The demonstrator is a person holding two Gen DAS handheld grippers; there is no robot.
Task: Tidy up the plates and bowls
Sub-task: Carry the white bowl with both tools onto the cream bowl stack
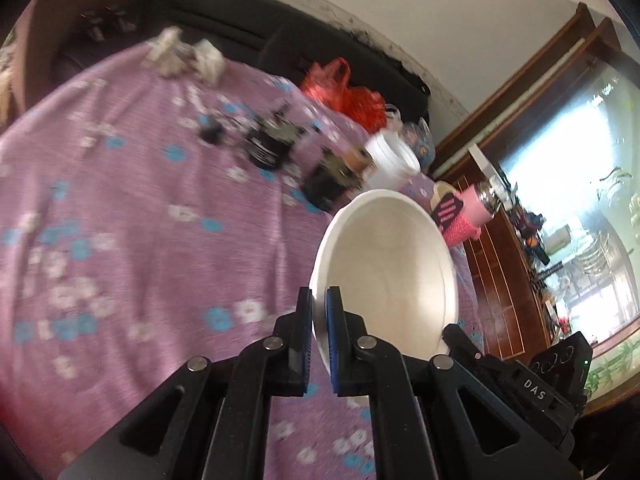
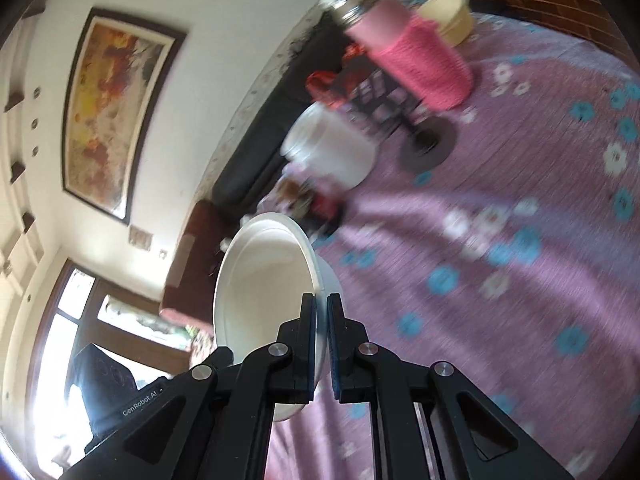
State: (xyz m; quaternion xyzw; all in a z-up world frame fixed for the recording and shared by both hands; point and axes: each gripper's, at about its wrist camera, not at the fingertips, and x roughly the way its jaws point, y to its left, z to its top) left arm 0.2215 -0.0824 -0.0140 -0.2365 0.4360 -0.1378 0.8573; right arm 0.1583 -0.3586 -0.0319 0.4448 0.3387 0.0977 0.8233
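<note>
Left wrist view: left gripper is clamped on the near rim of my white bowl, lifted above the purple floral tablecloth; right wrist view: right gripper pinches the opposite rim of the bowl; pink bottle stands beyond.

The left gripper points down at a slant, its two blue-padded fingers drawn close together and pinching the near rim of a white bowl, one finger inside the wall and one outside. The right gripper points down at a shallower slant, its fingers likewise nearly together and clamped on the opposite rim of the same bowl, one inside and one outside. In the left view the right gripper's black body shows at the lower right, beside the bowl.
</note>
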